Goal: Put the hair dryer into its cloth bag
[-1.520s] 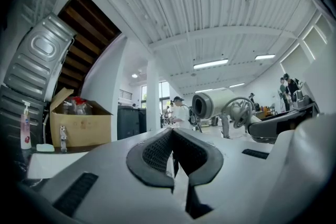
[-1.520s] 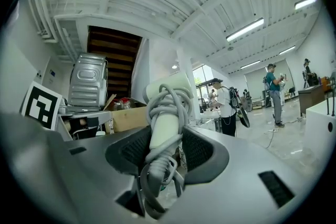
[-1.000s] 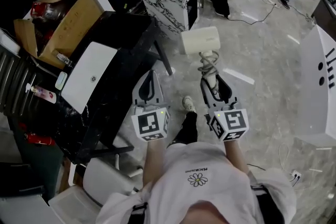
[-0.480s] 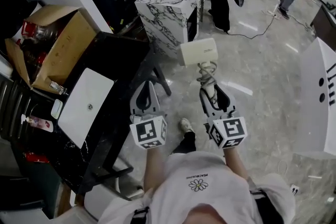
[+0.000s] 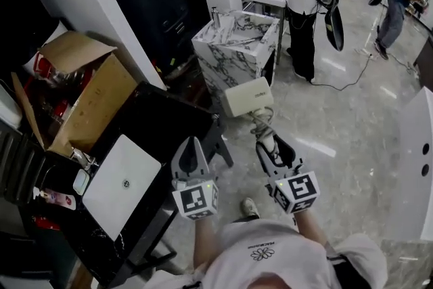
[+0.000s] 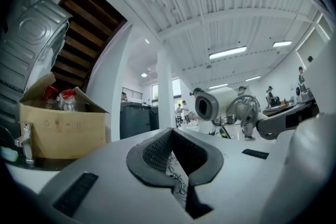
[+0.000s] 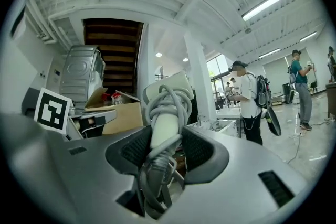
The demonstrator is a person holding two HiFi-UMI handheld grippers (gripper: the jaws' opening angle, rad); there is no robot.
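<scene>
A cream hair dryer (image 5: 248, 96) hangs in the air over the floor, its grey cord wound round the handle. My right gripper (image 5: 270, 143) is shut on that handle, and in the right gripper view the pads (image 7: 191, 149) press the cord-wrapped handle (image 7: 164, 131) from both sides. My left gripper (image 5: 191, 144) is shut and holds nothing, level beside the right one. From the left gripper view the dryer's nozzle (image 6: 216, 105) shows to the right of the closed jaws (image 6: 174, 136). A flat white thing (image 5: 122, 185) lies on the black table; I cannot tell whether it is the bag.
The black table (image 5: 169, 124) stands at the left, with an open cardboard box (image 5: 88, 101) behind it. A marble-patterned cabinet (image 5: 238, 44) is straight ahead, beside a white column (image 5: 84, 17). Two people (image 5: 306, 3) (image 5: 399, 0) stand farther off. A white counter (image 5: 413, 166) edges the right.
Both grippers have travelled forward together with the hair dryer still in the right one. The black table, box and marble cabinet now lie closer and lower in view.
</scene>
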